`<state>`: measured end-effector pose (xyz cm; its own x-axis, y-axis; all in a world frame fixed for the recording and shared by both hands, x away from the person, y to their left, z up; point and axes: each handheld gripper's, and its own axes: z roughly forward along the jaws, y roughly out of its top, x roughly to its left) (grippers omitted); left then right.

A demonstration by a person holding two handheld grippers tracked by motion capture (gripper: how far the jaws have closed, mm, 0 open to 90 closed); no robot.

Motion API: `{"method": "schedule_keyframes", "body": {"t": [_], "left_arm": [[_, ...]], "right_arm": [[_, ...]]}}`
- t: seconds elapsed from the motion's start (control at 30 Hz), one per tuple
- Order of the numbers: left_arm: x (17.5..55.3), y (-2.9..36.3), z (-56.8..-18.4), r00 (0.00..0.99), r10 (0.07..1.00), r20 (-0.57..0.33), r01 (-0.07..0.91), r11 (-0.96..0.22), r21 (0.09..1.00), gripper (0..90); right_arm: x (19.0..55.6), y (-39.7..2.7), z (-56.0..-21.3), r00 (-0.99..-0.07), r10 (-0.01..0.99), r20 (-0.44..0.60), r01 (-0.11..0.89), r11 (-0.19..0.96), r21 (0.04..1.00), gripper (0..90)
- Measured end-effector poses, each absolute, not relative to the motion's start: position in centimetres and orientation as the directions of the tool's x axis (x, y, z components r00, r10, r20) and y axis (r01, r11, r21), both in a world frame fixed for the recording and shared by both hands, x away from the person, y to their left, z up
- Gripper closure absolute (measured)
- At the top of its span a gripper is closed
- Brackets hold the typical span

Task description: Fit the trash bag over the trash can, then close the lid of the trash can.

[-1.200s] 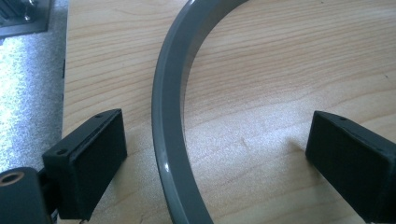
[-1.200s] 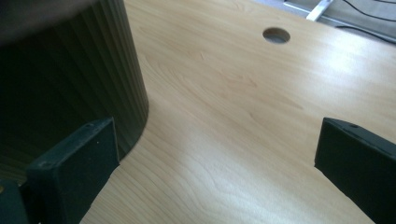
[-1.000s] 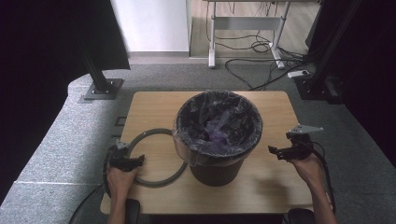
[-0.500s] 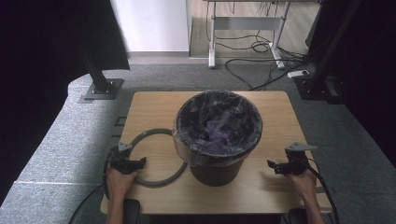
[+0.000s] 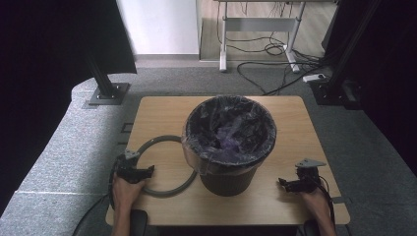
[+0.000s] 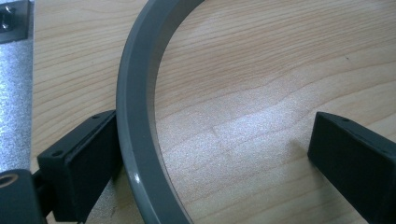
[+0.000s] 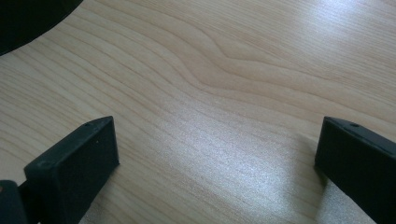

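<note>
A dark waste bin (image 5: 229, 142) lined with a clear plastic bag stands in the middle of the wooden table (image 5: 162, 115). A grey ring (image 5: 162, 189) lies flat on the table to the bin's left, partly tucked against its base. My left gripper (image 5: 146, 172) rests low at the ring's near-left arc, open; the ring (image 6: 135, 116) runs between its jaws, touching the left jaw. My right gripper (image 5: 282, 183) is open near the table's front right, low over bare wood (image 7: 210, 116), with nothing between its jaws.
The bin's dark base (image 7: 28, 18) lies just ahead-left of the right gripper. A metal bracket (image 6: 11, 21) sits at the table's left edge. Stand feet (image 5: 105, 93) and cables (image 5: 275, 54) lie on the floor beyond the table.
My right gripper has come down and toward the table's front edge, settling low over the wood. The left gripper has stayed at the ring.
</note>
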<state>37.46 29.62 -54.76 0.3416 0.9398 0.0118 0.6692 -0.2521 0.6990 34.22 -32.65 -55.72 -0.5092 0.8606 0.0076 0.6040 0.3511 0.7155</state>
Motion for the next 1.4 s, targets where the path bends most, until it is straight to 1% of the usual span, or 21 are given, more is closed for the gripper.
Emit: {"method": "schedule_keyframes", "body": {"t": [0.37,0.6,0.77,0.87,0.97,1.07,1.13,1.3,1.4], "left_arm": [[37.5,29.6,-54.8,0.338,0.941,0.010,0.671,-0.249,0.698,3.2],[37.6,29.3,-54.8,0.326,0.945,0.012,0.679,-0.243,0.692,1.0],[37.9,29.3,-54.4,0.309,0.951,0.010,0.713,-0.238,0.660,1.3],[38.2,29.4,-53.9,0.290,0.957,0.010,0.738,-0.230,0.635,7.0],[38.4,29.7,-53.4,0.274,0.962,0.008,0.760,-0.221,0.611,16.8],[38.9,29.9,-52.8,0.270,0.963,0.008,0.796,-0.227,0.561,24.7],[39.4,29.9,-52.3,0.268,0.963,0.007,0.826,-0.234,0.514,28.4],[41.4,29.8,-51.2,0.248,0.969,0.007,0.910,-0.235,0.342,32.5],[42.4,29.8,-50.7,0.238,0.971,0.008,0.938,-0.232,0.256,40.2]], "right_arm": [[34.2,-32.8,-55.7,-0.518,0.855,0.010,0.600,0.355,0.717,0.0],[34.2,-32.9,-55.7,-0.526,0.851,0.009,0.596,0.361,0.717,0.0],[34.2,-32.9,-55.7,-0.526,0.851,0.009,0.596,0.361,0.717,0.0],[34.2,-32.9,-55.7,-0.526,0.851,0.008,0.596,0.361,0.717,0.0],[34.2,-32.9,-55.7,-0.524,0.851,0.008,0.597,0.361,0.717,0.0],[34.1,-32.9,-55.7,-0.523,0.852,0.007,0.597,0.360,0.717,0.0],[34.1,-32.9,-55.7,-0.522,0.853,0.008,0.598,0.359,0.717,0.0],[34.1,-32.9,-55.7,-0.521,0.853,0.007,0.598,0.359,0.717,0.0],[34.1,-32.8,-55.7,-0.521,0.854,0.007,0.598,0.359,0.717,0.0]]}}
